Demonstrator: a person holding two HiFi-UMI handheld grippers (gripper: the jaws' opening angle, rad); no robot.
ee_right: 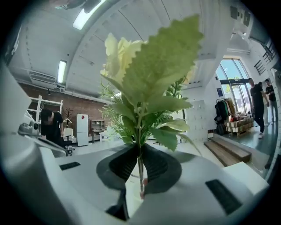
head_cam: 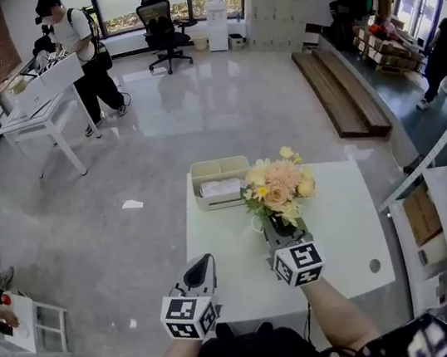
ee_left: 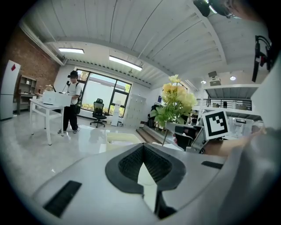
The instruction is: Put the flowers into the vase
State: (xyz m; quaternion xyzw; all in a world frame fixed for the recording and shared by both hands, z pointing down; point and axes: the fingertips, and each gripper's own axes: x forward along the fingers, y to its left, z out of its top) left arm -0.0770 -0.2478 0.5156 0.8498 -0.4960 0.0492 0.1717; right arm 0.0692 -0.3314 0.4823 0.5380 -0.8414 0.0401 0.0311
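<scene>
The left gripper [head_cam: 201, 263], grey with a black-and-white marker cube, hovers at the near edge of the white rectangular table [head_cam: 340, 222], its jaws drawn together on nothing. Just to its right, the matching right gripper [ee_right: 139, 151] has its jaws nearly together, clamped on the thin green stems [ee_right: 141, 173] of a bunch of peach, cream and yellow flowers with green leaves [head_cam: 279, 185]. The bunch stands upright straight off the jaw tips, above the table. Beyond it, at the far edge, a beige rectangular tray [head_cam: 217, 164] holds crumpled white paper [head_cam: 221, 187].
</scene>
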